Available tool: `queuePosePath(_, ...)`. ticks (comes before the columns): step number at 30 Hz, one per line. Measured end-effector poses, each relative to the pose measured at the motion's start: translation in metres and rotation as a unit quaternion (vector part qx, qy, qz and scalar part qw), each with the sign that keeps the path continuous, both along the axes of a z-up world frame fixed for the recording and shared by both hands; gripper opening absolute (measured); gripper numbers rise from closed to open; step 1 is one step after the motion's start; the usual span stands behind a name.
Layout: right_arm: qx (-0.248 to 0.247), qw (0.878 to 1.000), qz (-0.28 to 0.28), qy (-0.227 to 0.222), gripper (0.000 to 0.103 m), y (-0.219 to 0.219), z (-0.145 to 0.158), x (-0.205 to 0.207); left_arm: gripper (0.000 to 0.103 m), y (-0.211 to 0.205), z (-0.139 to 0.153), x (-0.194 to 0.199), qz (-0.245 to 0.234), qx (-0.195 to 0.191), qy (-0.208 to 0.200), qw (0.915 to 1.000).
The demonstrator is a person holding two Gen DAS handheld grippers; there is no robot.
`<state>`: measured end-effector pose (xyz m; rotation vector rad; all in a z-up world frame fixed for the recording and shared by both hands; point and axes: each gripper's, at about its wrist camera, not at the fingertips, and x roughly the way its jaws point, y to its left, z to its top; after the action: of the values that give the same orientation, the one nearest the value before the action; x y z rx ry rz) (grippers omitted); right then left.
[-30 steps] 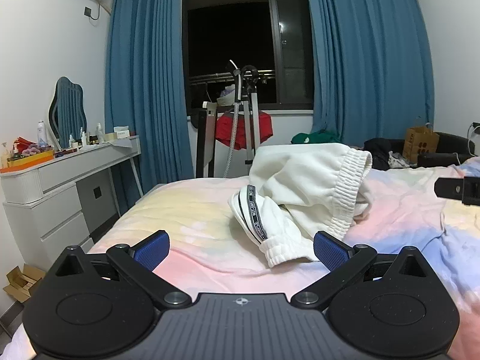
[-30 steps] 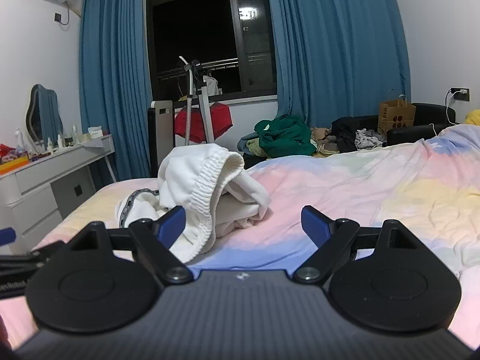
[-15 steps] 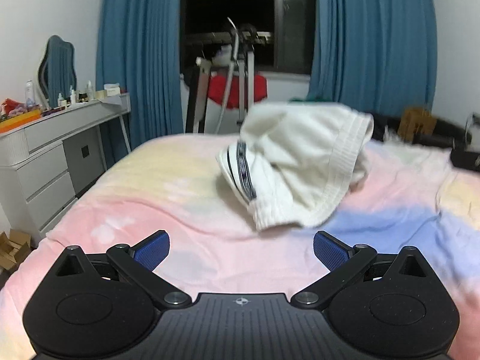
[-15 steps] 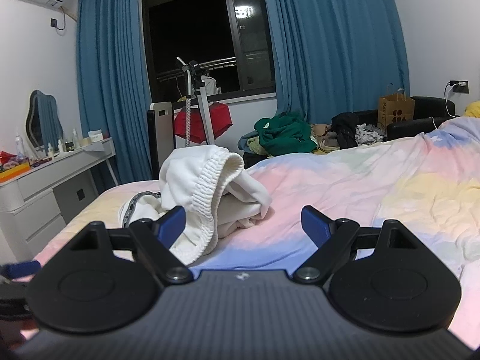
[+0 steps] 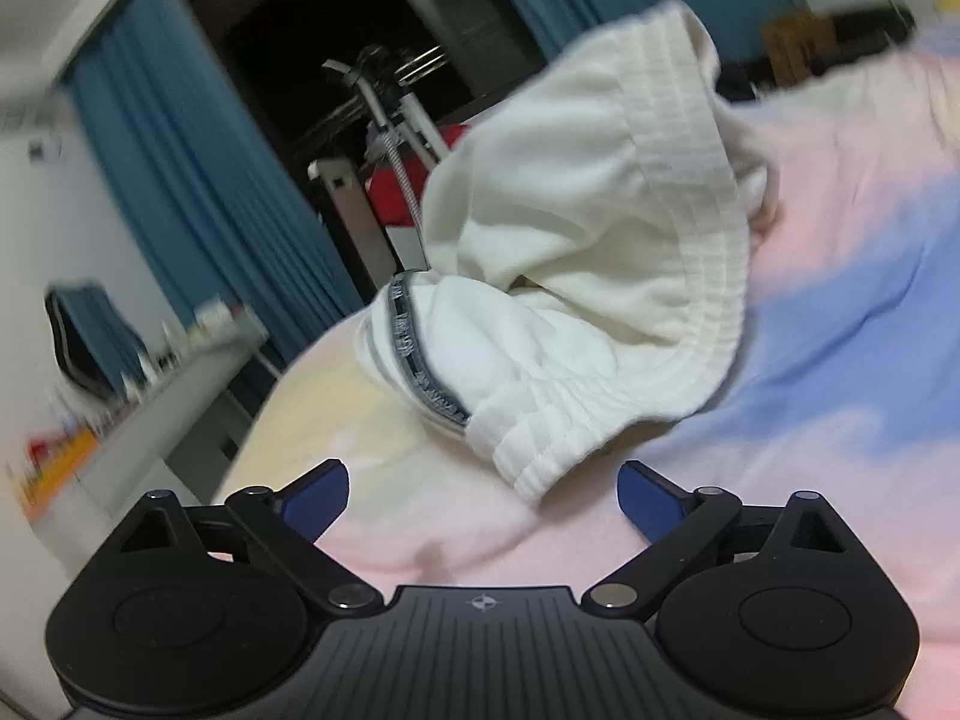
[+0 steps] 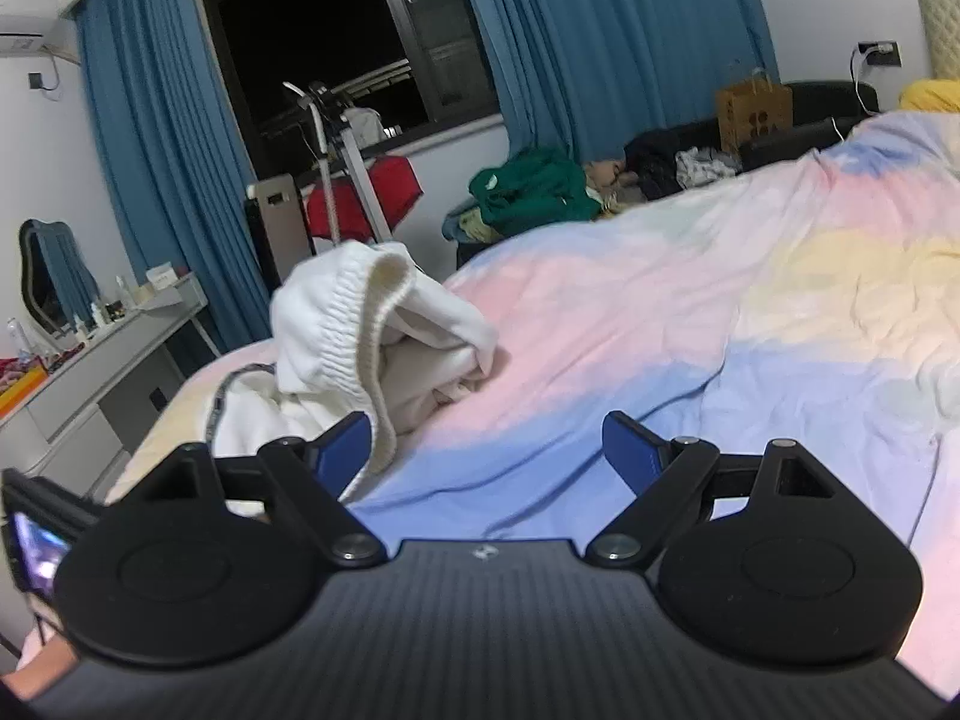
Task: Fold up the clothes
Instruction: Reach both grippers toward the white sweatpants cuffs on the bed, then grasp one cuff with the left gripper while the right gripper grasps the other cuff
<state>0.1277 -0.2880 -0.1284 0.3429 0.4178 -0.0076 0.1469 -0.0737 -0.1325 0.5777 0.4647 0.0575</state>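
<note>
1. A crumpled white garment (image 5: 576, 276) lies in a heap on the bed (image 5: 840, 360), which is covered by a pastel sheet of pink, blue and yellow patches.
2. The garment has a ribbed elastic waistband (image 5: 696, 192) standing up in an arch, and a dark grey printed stripe (image 5: 414, 360) running along its lower left fold.
3. The left tongs (image 5: 480, 489) are spread wide and hold nothing; their blue fingertips (image 5: 315, 495) sit just short of the garment's nearest ribbed cuff (image 5: 540, 462). This view is tilted and blurred.
4. The right tongs (image 6: 486, 450) are also spread wide and empty, low over the blue patch of the sheet; the left pad (image 6: 342, 450) sits just beside the garment's hanging edge, and I cannot tell whether it touches.
5. From the right wrist view the garment (image 6: 372, 348) sits toward the left side of the bed (image 6: 780, 312).
6. Behind it stand blue curtains (image 6: 600, 42), a dark window (image 6: 336, 36), a white dressing table (image 6: 108, 360) with small bottles, and a pile of clothes (image 6: 528, 192) including a green one.
</note>
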Motion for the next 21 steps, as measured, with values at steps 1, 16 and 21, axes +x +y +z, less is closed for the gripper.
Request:
queuePosePath(1, 0.004, 1.000, -0.001, 0.005, 0.086, -0.002, -0.002, 0.004, 0.097, -0.001, -0.005, 0.005, -0.003, 0.008, 0.001, 1.0000)
queuePosePath(16, -0.011, 1.000, 0.013, -0.006, 0.085, 0.003, -0.021, 0.036, 0.046, 0.049, 0.039, 0.040, 0.091, -0.144, -0.110, 0.9792)
queuePosePath(21, -0.029, 0.998, 0.029, -0.049, 0.085, 0.012, -0.013, 0.028, 0.013, 0.091, 0.073, 0.030, 0.128, -0.236, -0.105, 0.9574)
